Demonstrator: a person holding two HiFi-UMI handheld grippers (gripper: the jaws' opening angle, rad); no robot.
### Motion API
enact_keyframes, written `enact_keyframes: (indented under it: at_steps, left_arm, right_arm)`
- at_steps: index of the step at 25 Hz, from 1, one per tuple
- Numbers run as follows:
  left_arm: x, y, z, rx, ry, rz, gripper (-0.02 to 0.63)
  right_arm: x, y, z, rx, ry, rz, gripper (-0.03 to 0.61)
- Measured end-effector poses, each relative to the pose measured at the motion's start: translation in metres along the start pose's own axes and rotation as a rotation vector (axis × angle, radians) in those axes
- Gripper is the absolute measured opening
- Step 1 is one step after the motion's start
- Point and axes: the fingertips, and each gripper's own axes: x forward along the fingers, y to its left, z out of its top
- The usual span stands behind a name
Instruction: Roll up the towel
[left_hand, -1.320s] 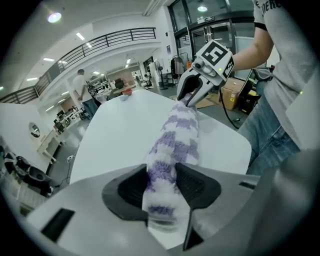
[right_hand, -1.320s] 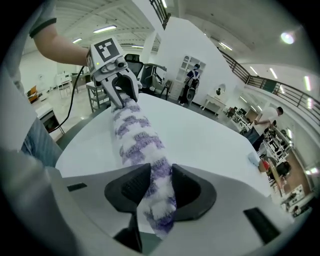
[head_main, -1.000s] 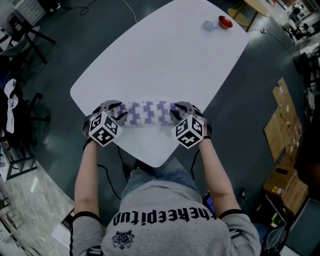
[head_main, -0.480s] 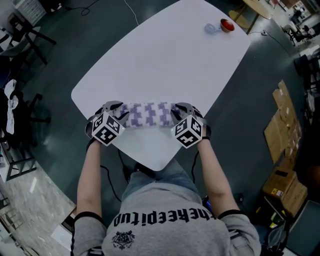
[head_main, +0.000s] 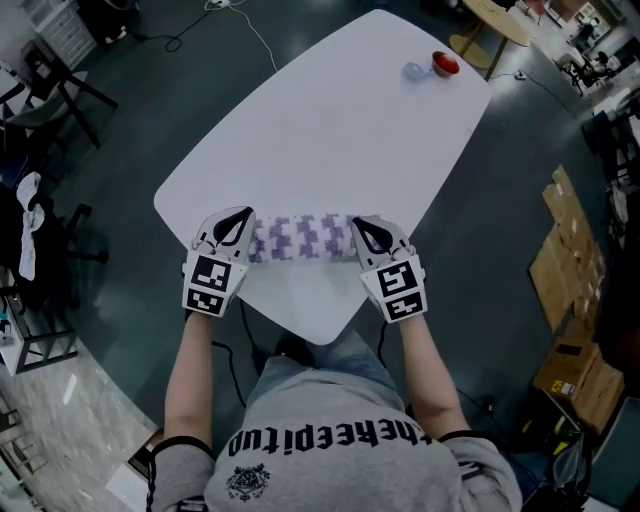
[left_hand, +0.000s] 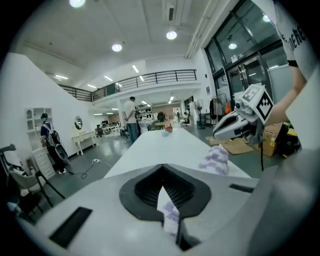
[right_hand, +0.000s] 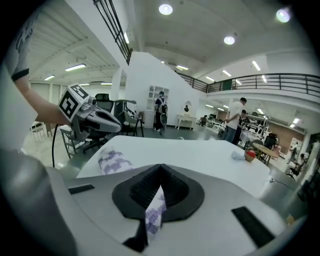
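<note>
**Towel roll gripped at both ends by the near corner**

Broad white surface (head_main: 330, 120), bare from the middle out to the far corner and along both side edges. Rolled towel (head_main: 300, 238), purple-patterned, spanning the narrow near corner, close to both near edges. Left tool (head_main: 238, 225) clenched on cloth at the roll's left end; right tool (head_main: 366, 232) clamped the same way on the right end. Small red object (head_main: 444, 63) beside a pale blue object (head_main: 416, 71) at the far corner, well apart from the roll.

Dim, bluish head view; fisheye gripper views with dark rounded corners, bright ceiling lamps (left_hand: 171, 35), soft blurred foreground.
</note>
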Motion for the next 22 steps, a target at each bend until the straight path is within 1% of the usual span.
enact_keyframes:
  at_steps: [6, 9, 12, 18, 22]
  left_arm:
    - [-0.048, -0.008, 0.065, -0.09, -0.209, 0.062, 0.005]
    - [-0.079, -0.017, 0.095, -0.101, -0.293, 0.077, 0.005]
    - [-0.109, -0.026, 0.118, -0.087, -0.352, 0.086, 0.005]
    - [-0.158, -0.033, 0.145, -0.091, -0.445, 0.105, 0.005]
    - [-0.187, -0.045, 0.163, -0.082, -0.498, 0.114, 0.005]
  right_arm:
    - [-0.039, 0.009, 0.049, 0.034, -0.133, -0.093, 0.002]
    - [-0.067, 0.016, 0.071, 0.042, -0.182, -0.129, 0.002]
    - [-0.094, 0.025, 0.089, 0.041, -0.225, -0.16, 0.002]
    - [-0.143, 0.038, 0.122, 0.027, -0.315, -0.225, 0.002]
    - [-0.18, 0.041, 0.132, 0.029, -0.368, -0.265, 0.003]
